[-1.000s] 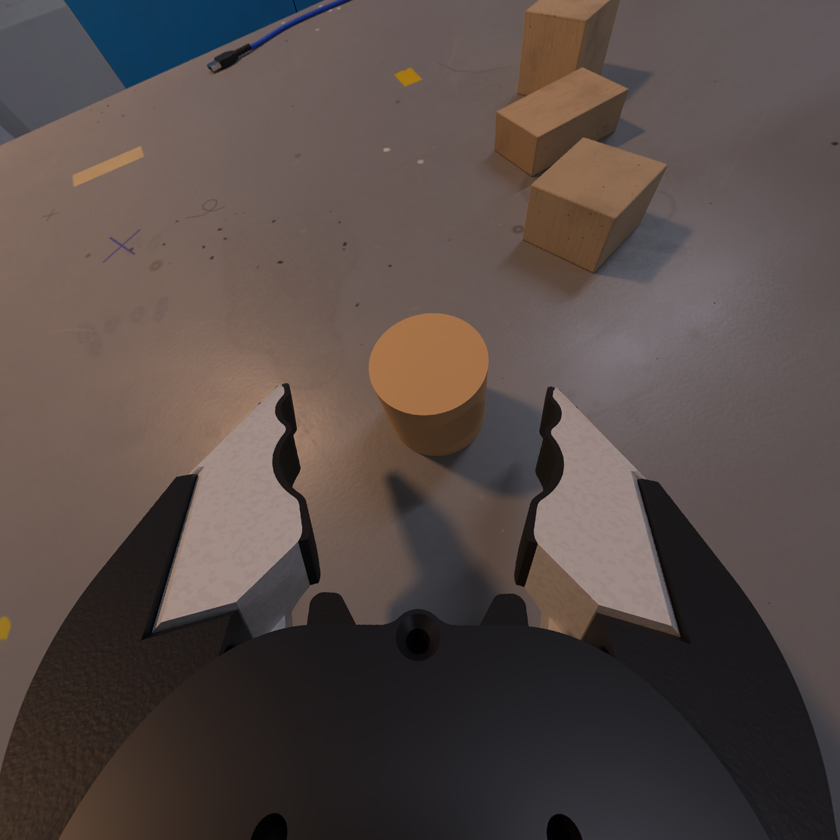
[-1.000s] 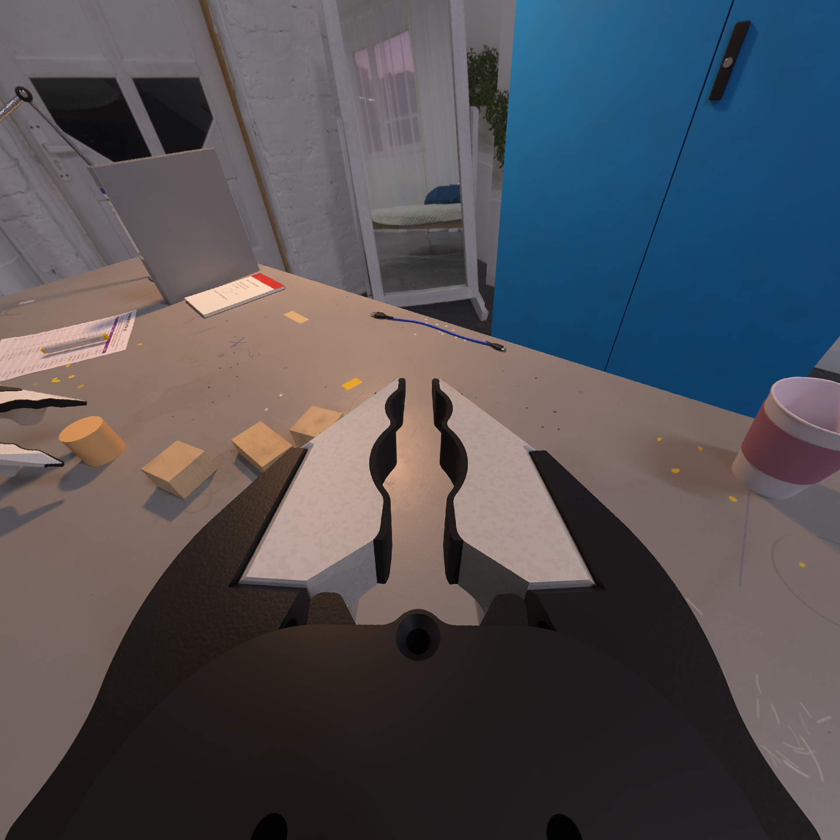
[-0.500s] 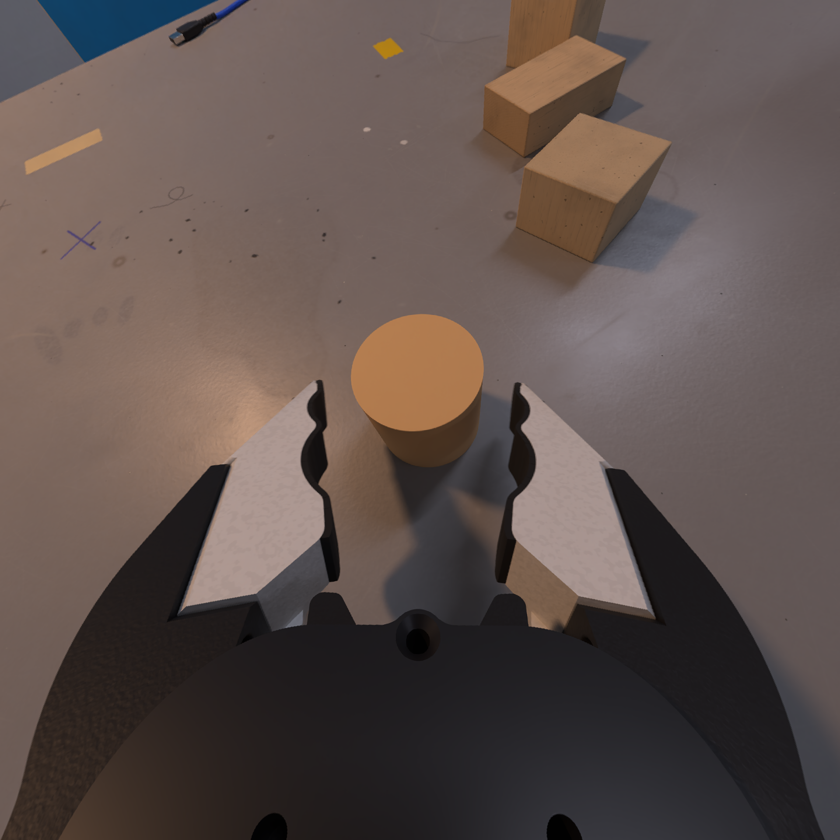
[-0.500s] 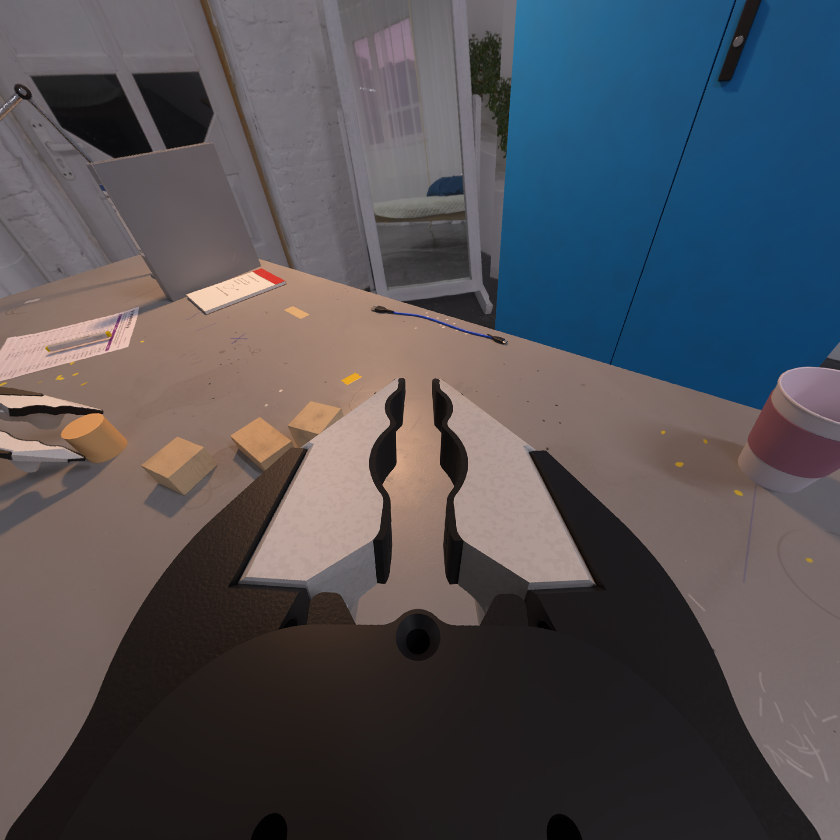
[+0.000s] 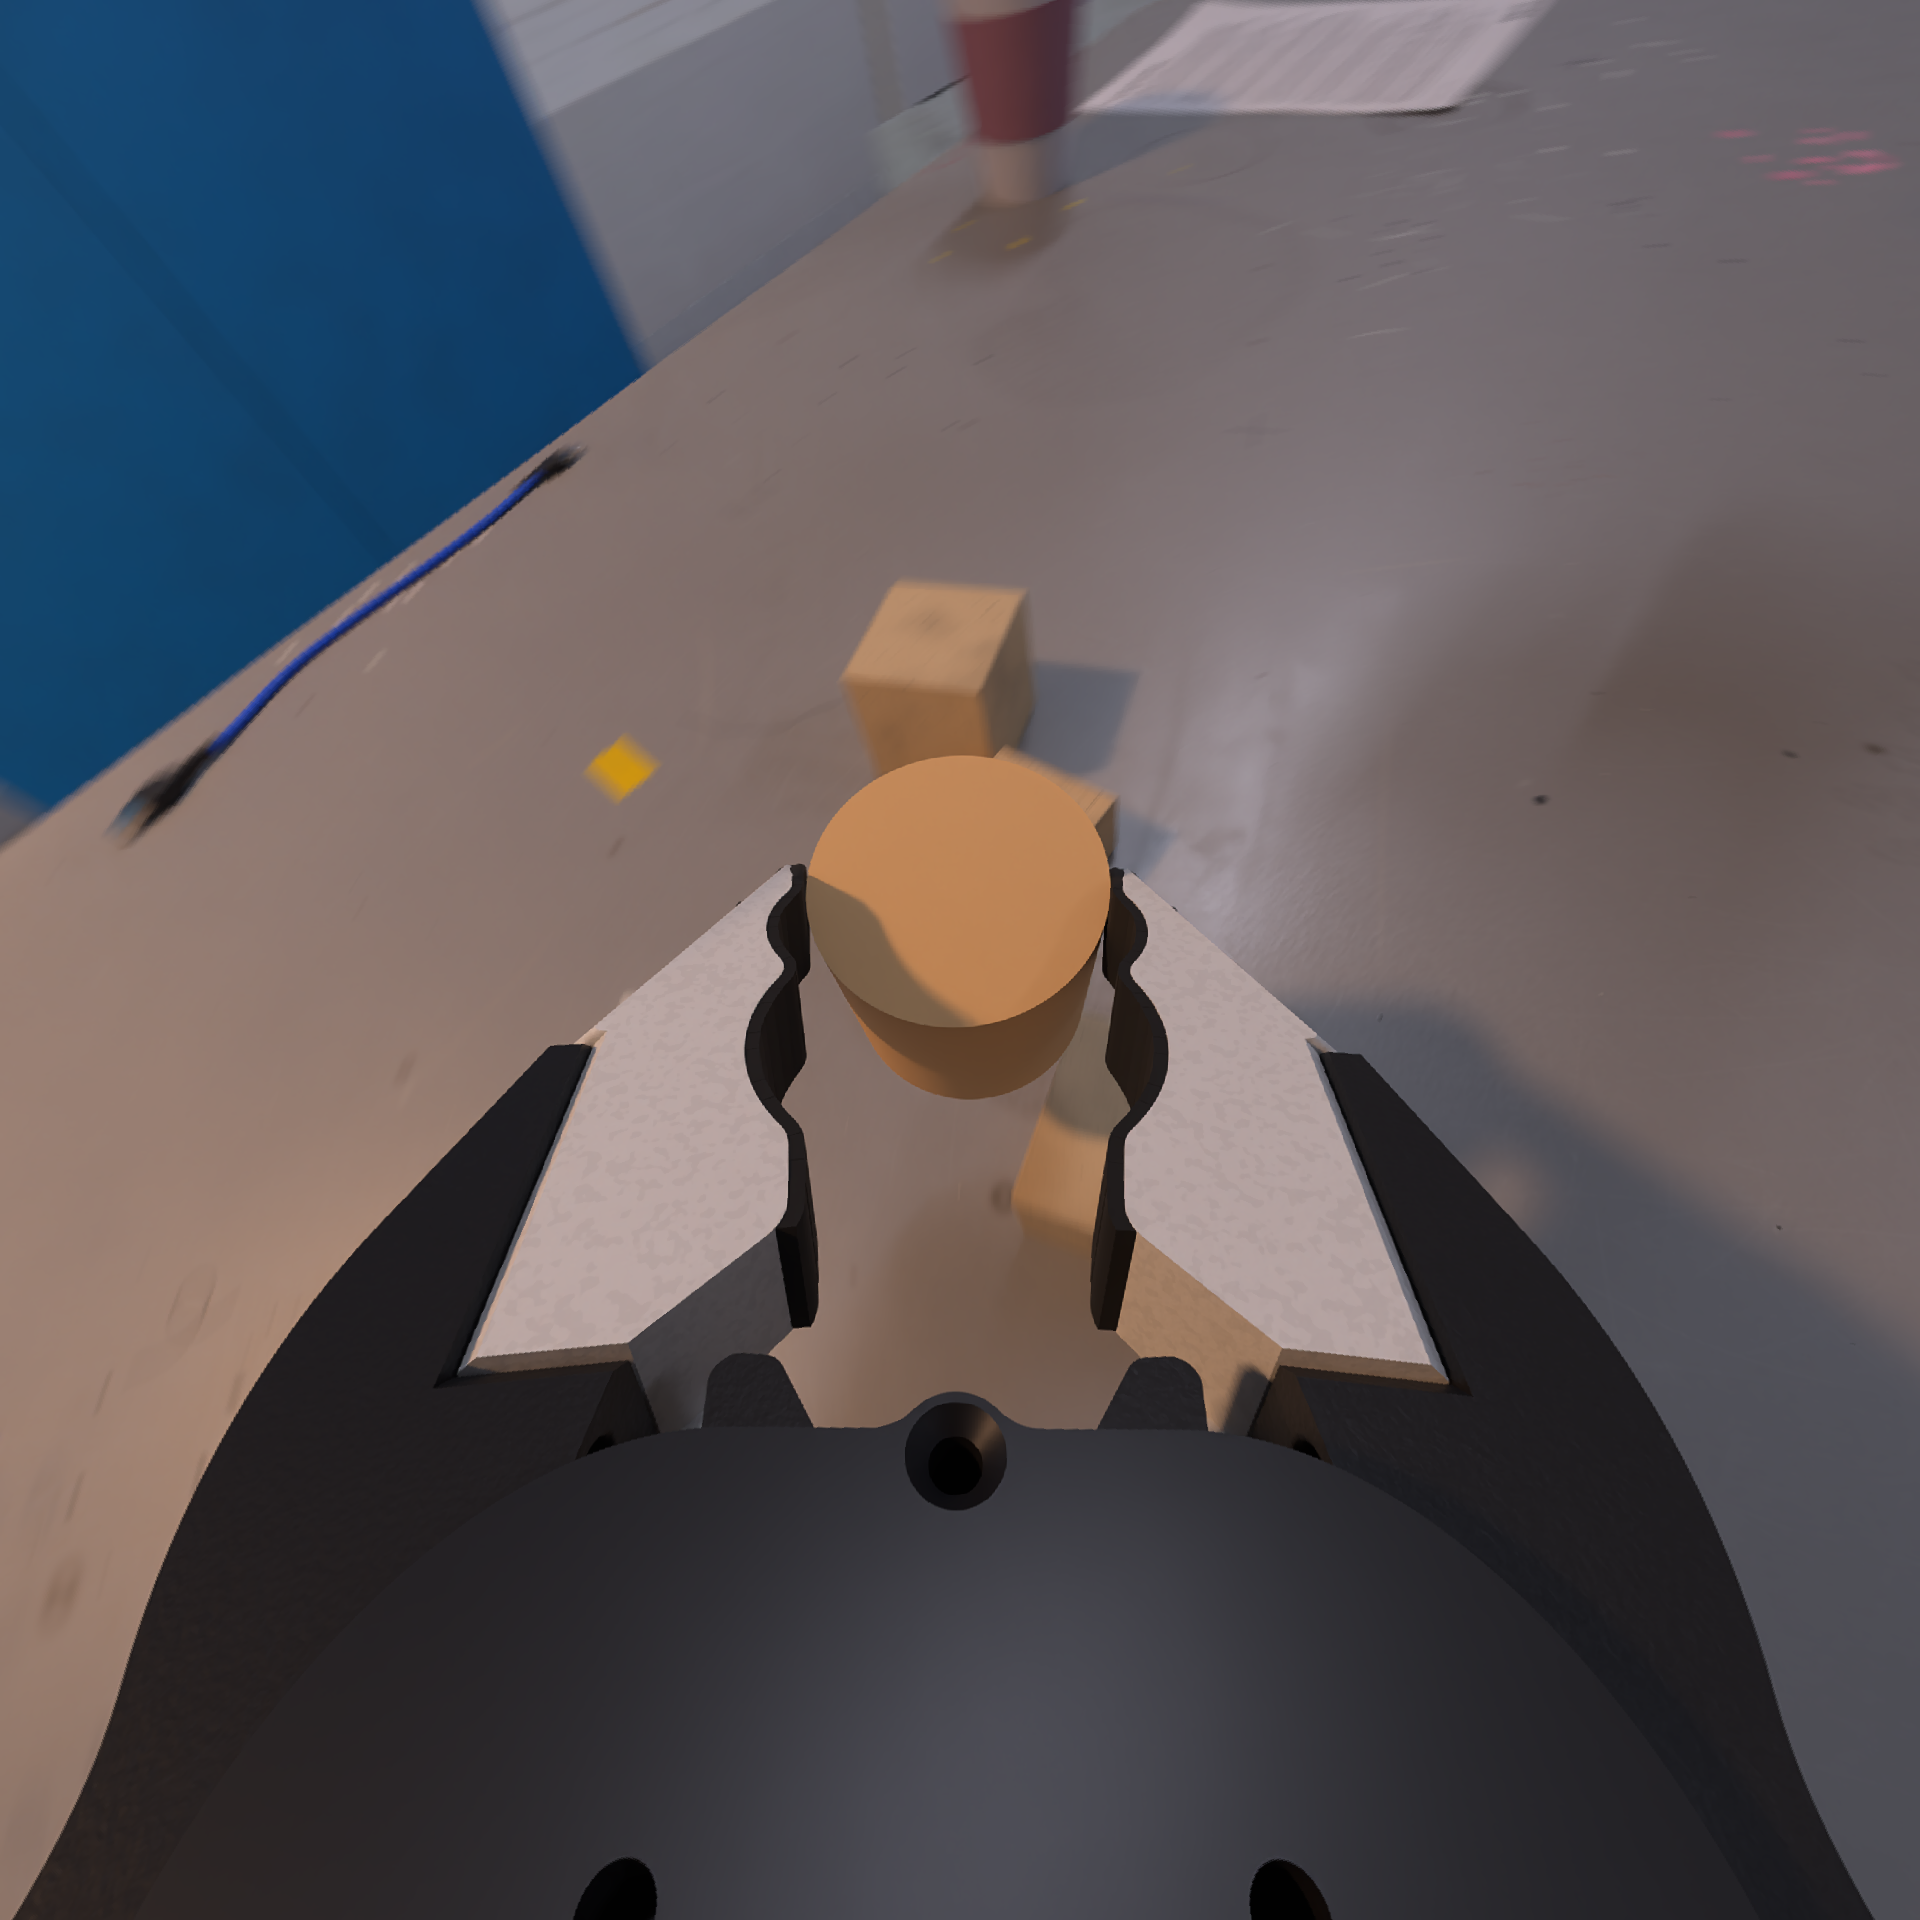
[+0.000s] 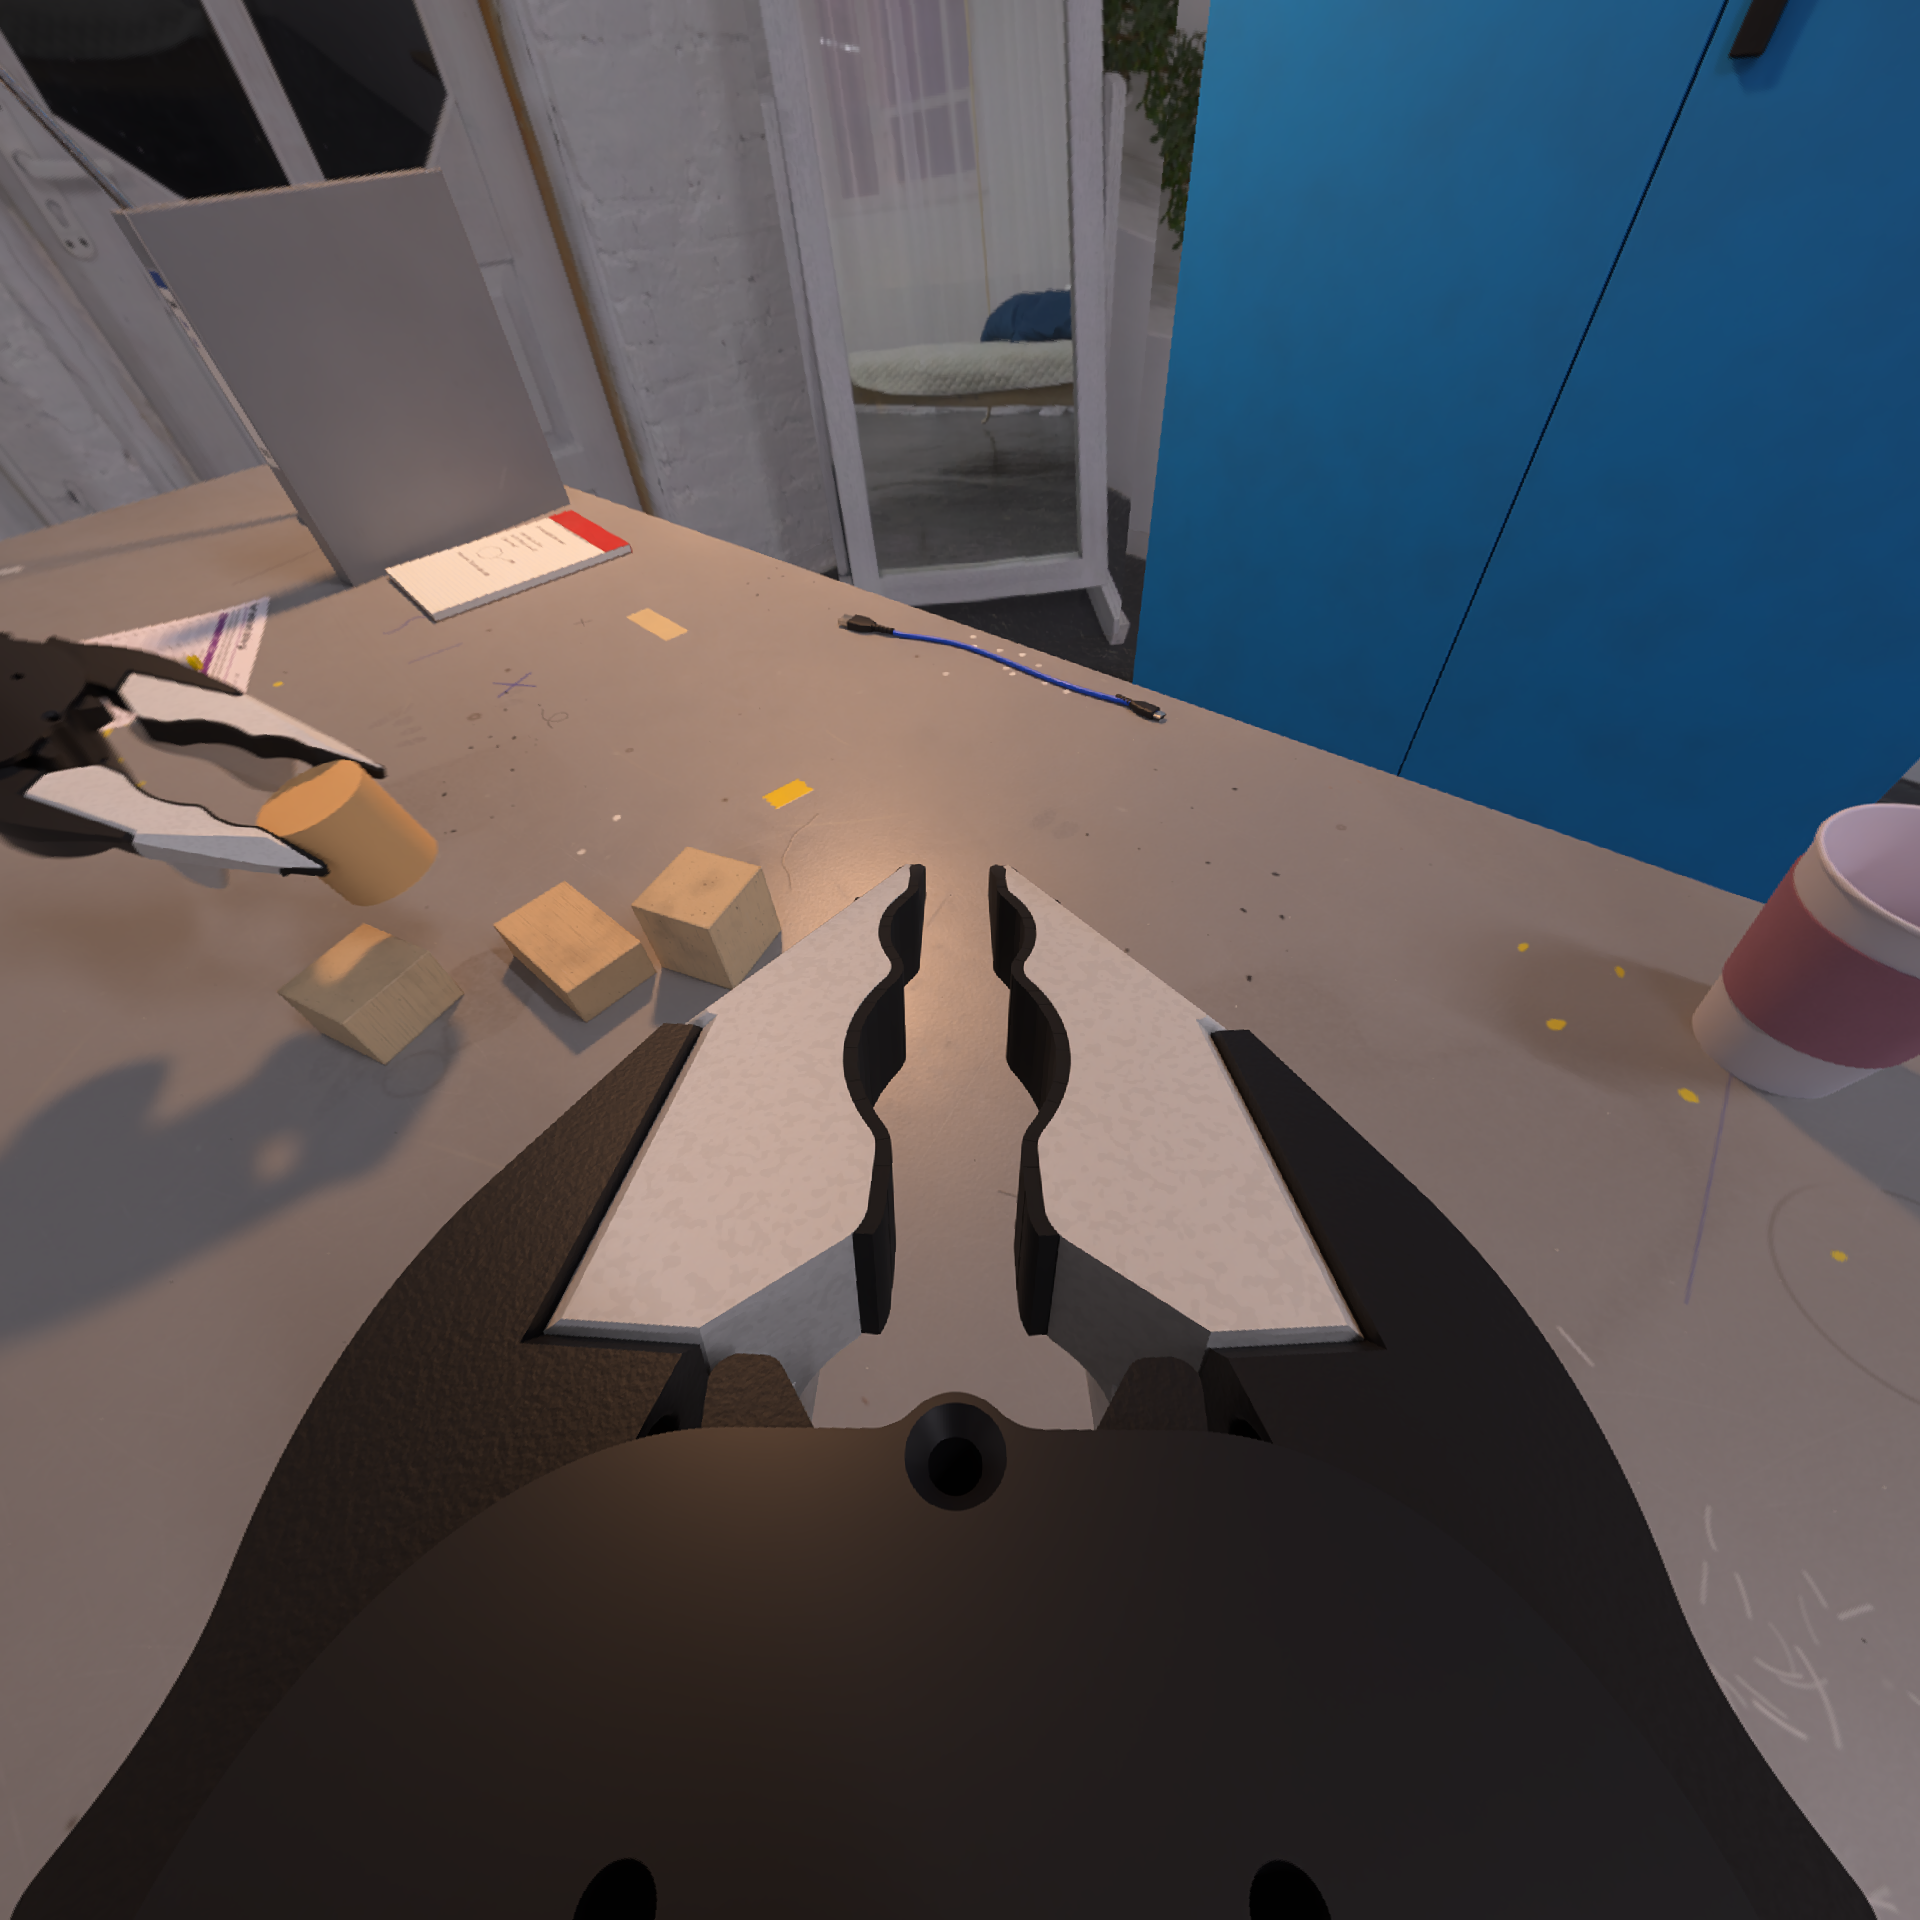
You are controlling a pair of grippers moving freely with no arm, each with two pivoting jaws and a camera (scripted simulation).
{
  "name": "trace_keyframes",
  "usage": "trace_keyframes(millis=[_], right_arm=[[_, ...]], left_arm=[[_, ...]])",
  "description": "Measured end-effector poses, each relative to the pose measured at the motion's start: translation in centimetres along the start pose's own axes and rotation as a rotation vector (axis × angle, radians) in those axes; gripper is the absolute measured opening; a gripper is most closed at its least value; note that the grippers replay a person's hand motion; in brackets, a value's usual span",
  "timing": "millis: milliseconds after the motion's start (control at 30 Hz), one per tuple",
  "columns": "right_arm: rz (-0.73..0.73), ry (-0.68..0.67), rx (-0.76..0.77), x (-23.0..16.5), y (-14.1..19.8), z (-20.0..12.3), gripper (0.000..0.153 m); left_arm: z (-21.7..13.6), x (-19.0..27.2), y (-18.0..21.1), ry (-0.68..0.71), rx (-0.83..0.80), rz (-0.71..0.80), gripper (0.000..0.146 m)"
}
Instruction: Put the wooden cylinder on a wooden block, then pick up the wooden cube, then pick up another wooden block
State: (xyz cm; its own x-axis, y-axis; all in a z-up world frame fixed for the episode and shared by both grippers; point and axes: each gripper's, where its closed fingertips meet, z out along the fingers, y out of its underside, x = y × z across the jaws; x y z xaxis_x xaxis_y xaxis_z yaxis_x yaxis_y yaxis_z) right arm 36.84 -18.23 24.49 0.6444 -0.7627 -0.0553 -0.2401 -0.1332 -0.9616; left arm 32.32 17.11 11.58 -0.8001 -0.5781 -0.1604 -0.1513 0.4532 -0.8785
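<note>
My left gripper [image 5: 956, 878] is shut on the orange-brown wooden cylinder [image 5: 951, 935] and holds it off the table, tilted. Under and beyond it lie three light wooden blocks: a cube-like one [image 5: 940, 665] farthest, one [image 5: 1086, 802] mostly hidden behind the cylinder, and one [image 5: 1055, 1184] seen between the fingers. In the right wrist view the left gripper [image 6: 332, 821] carries the cylinder [image 6: 358, 831] above the left block [image 6: 374, 992]. The middle block [image 6: 577, 945] and the cube-like block [image 6: 709, 914] lie to its right. My right gripper [image 6: 954, 883] is shut and empty, over bare table right of the blocks.
A pink-banded cup [image 6: 1839, 956] stands at the right. A blue cable [image 6: 997, 665] lies near the table's far edge, by a blue cabinet [image 6: 1558, 416]. A notebook [image 6: 509, 561], a grey board [image 6: 343, 364] and a paper sheet [image 5: 1299, 52] are farther off.
My left gripper closed on the cylinder, lifted it and swung it over the blocks. The right gripper stayed shut and hardly moved.
</note>
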Motion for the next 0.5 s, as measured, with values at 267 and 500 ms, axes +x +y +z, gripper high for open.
trace_keyframes(millis=[267,500], right_arm=[[0.012,-0.051,-0.025,-0.7,0.7,1.7,0.012],[-0.022,-0.396,-0.050,-6.0,2.8,7.9,0.034]], left_arm=[[6.0,1.2,-1.8,0.291,0.077,0.247,0.057],[7.4,1.0,-0.8,0.435,0.114,0.282,0.057]])
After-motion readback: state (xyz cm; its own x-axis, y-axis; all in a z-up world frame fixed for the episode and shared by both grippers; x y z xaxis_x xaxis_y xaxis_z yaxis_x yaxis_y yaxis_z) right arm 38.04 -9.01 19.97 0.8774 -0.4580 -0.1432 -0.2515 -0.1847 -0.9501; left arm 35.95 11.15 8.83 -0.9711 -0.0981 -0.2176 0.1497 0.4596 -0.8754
